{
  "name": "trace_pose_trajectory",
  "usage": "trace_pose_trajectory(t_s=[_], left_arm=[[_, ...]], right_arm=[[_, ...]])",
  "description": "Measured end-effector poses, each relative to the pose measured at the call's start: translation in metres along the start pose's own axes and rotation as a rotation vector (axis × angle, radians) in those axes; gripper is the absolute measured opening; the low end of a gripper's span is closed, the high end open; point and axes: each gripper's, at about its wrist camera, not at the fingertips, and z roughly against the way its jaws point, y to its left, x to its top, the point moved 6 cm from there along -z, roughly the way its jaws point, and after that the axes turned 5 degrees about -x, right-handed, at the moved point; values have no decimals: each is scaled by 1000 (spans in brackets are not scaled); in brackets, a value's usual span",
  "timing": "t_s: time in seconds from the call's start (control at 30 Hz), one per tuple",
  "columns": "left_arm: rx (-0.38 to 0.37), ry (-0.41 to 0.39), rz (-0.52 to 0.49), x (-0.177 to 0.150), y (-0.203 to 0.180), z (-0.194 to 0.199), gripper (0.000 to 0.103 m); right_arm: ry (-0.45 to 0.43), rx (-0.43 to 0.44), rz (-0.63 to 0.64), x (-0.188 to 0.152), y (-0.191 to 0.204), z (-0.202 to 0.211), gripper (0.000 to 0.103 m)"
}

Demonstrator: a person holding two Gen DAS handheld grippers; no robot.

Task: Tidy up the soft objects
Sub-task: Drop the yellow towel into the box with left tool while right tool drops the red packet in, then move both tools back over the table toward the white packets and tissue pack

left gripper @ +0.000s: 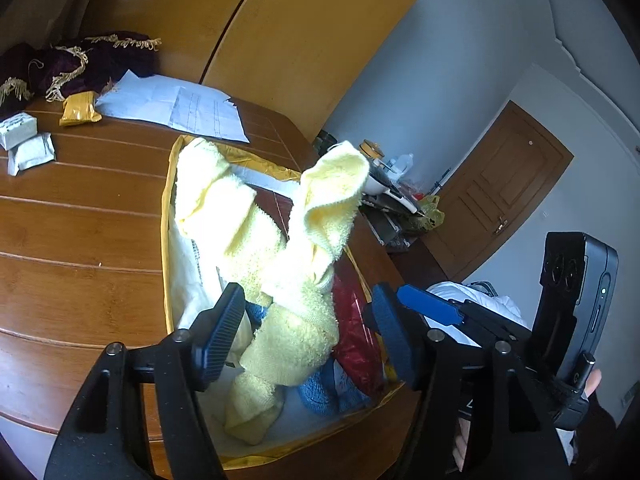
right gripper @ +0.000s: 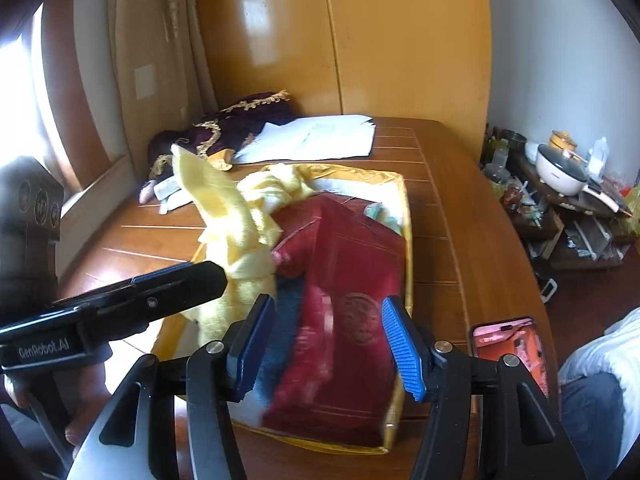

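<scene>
Towel [left gripper: 288, 280], pale yellow terry, rises crumpled out of a gold-edged tray [left gripper: 165, 240] on the wooden table [left gripper: 80, 232]; two of its folds stand up. In the left wrist view the left hand-held gripper [left gripper: 308, 332] hangs over the tray with its jaws apart, the towel's lower part lying between them without clear contact. Under the towel lie a blue cloth [left gripper: 320, 394] and a red cloth [left gripper: 356, 336], both inside the tray, with white fabric [left gripper: 188, 264] along the tray's left side.

In the right wrist view the right hand-held gripper [right gripper: 328, 344] is also spread wide, just above the red cloth [right gripper: 340, 312], which covers most of the tray's near half; the blue cloth [right gripper: 280, 320] shows as a strip beside its left finger. The picture is blurred there, so I cannot tell whether the pads touch the fabric. The left hand-held gripper [right gripper: 192, 280] reaches in from the left, its tip against the yellow towel [right gripper: 236, 224].

Farther back on the table lie white papers [right gripper: 316, 136] and a dark purple cloth [right gripper: 236, 124] with gold fringe. A phone [right gripper: 510, 344] with a pink case rests near the table's right edge, beside the tray [right gripper: 406, 216].
</scene>
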Motion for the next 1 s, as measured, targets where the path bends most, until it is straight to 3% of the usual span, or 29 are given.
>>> trace_pose_trajectory(t_s=[0.23,0.5,0.83,1.0], left_arm=[[59,-74,32,18,33,26,65],[213,-152,116,39,109,64,65],[408,-187,211,56,191,84,65],[425,-151,277,50,207,82,65]], right_arm=[[-49,107,-7,11,35,7,58],[-79,277,-49,33,97,-3,58],[6,381,-28,59,162,-49,58],[38,406,2,82,190,-72,59]])
